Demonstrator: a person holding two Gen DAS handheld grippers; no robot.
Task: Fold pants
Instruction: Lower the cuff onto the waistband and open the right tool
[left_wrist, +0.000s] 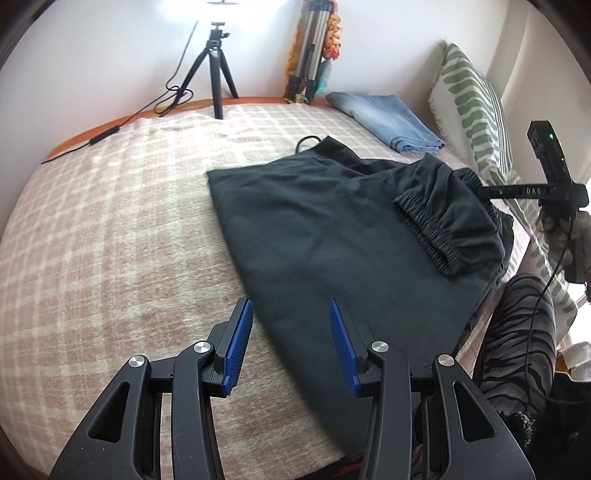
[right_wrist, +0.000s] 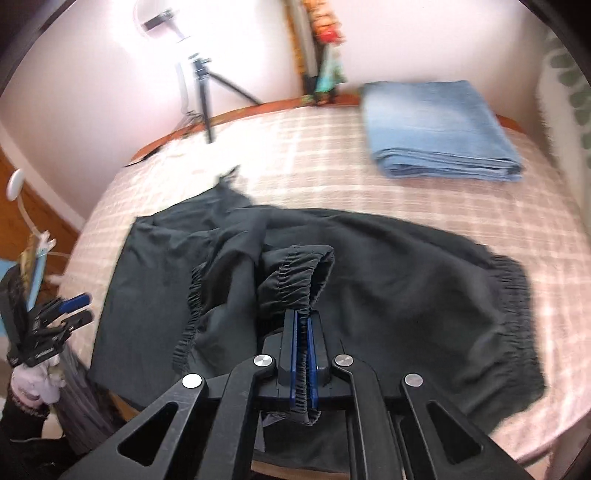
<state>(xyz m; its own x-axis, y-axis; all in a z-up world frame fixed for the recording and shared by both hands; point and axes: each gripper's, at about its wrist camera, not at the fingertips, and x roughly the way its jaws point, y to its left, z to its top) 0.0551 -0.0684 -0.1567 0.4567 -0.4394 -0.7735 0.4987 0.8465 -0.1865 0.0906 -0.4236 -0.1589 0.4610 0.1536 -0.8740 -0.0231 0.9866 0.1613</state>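
Black pants (left_wrist: 332, 229) lie spread on the checked bed cover; they also show in the right wrist view (right_wrist: 406, 280). My left gripper (left_wrist: 291, 314) is open and empty, hovering over the near edge of the pants, and shows at far left in the right wrist view (right_wrist: 79, 308). My right gripper (right_wrist: 303, 321) is shut on the pants' gathered elastic hem (right_wrist: 295, 277) and holds it lifted over the fabric. In the left wrist view the right gripper (left_wrist: 480, 190) is at the right, pinching the raised cuff (left_wrist: 436, 218).
Folded blue jeans (left_wrist: 384, 120) (right_wrist: 439, 129) lie at the bed's far side. A black tripod (left_wrist: 216, 70) with a cable stands at the back by the wall. A green-patterned pillow (left_wrist: 476, 110) lines the right edge. A leg in striped leggings (left_wrist: 517, 339) is at the bed's near right.
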